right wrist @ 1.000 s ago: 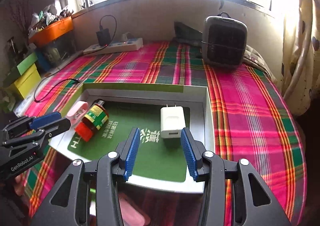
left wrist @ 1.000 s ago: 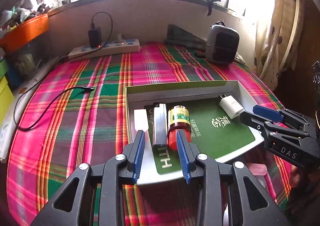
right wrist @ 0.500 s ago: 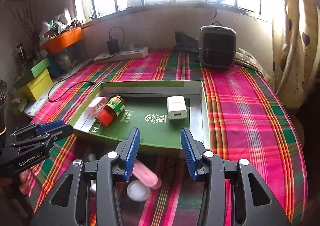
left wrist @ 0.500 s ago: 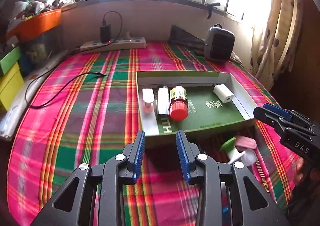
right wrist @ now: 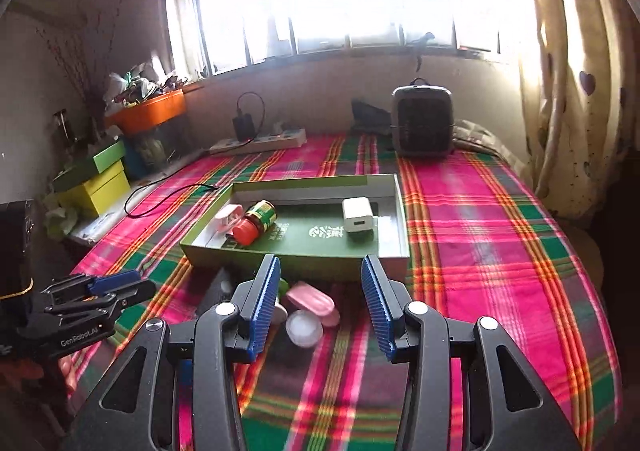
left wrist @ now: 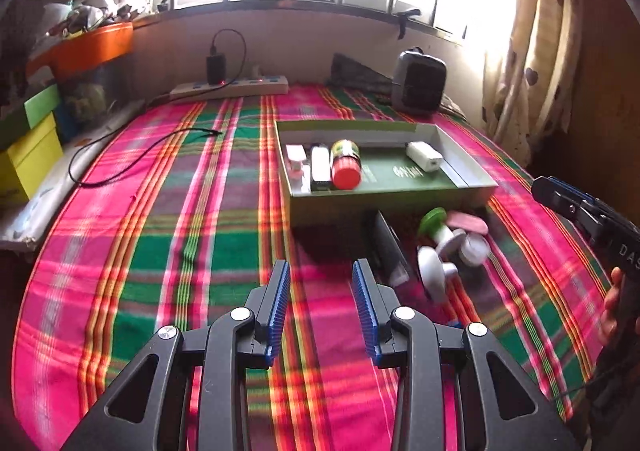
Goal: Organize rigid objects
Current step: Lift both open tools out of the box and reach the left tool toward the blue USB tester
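**Blue-padded tongs back away from the box**

Both tongs, left (left wrist: 320, 307) and right (right wrist: 320, 303), gape empty, having retreated; box (left wrist: 384, 195) holds four items; loose pieces (right wrist: 308, 303) beside it await sorting next.

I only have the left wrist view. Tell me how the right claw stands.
Observer: The right claw is open, with nothing between its fingers.
Operator: Say what it points at.
Observer: In the right wrist view, a pink case lies on the plaid blanket, framed between the claw's two fingers.
Operator: Name anything beside the case.
Observer: A round white lid sits just nearer the camera, against the case.
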A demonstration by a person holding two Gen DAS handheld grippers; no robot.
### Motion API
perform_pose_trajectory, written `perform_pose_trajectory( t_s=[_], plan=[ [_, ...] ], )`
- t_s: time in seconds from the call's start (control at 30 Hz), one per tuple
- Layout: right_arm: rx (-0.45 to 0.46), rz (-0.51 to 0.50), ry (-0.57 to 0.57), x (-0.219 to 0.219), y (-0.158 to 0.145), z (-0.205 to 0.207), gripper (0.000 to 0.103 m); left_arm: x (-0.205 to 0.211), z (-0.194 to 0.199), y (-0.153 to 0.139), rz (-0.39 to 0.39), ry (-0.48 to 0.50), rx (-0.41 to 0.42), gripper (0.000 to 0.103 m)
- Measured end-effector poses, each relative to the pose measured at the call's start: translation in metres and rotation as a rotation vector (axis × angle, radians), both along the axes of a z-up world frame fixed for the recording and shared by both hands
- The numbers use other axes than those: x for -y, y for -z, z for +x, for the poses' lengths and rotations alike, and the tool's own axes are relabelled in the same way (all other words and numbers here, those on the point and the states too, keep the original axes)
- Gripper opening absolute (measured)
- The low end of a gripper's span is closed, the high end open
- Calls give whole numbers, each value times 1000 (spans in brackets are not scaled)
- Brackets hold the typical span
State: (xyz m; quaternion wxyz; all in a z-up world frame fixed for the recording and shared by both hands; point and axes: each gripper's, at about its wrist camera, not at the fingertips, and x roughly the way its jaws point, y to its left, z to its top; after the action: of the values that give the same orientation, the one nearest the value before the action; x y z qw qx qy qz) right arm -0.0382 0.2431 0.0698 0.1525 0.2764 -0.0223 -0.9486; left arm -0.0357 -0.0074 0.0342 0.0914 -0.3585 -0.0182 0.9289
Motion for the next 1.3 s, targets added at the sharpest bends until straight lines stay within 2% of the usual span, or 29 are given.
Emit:
perform_pose_trajectory(
  t_s=[0.13, 0.4, 0.53, 0.77, 0.9, 1.3],
  plan=[
    [32, 53, -7, 1, 7, 13, 44, 2, 13, 2, 26, 21, -3, 31],
    [68, 58, -20, -3, 23, 31, 44, -7, 25, 9, 41, 86, 28, 33],
    [83, 49, -24, -6, 30, 37, 44, -19, 27, 12, 37, 154, 44, 44],
    [89, 37, -26, -11, 33, 44, 44, -37, 26, 19, 1, 214, 62, 53],
    [95, 34, -28, -12, 35, 44, 44, -49, 26, 20, -23, 249, 68, 53],
    [101, 32, -32, -11, 36, 45, 44, -58, 39, 26, 3, 304, 109, 53]
  ],
)
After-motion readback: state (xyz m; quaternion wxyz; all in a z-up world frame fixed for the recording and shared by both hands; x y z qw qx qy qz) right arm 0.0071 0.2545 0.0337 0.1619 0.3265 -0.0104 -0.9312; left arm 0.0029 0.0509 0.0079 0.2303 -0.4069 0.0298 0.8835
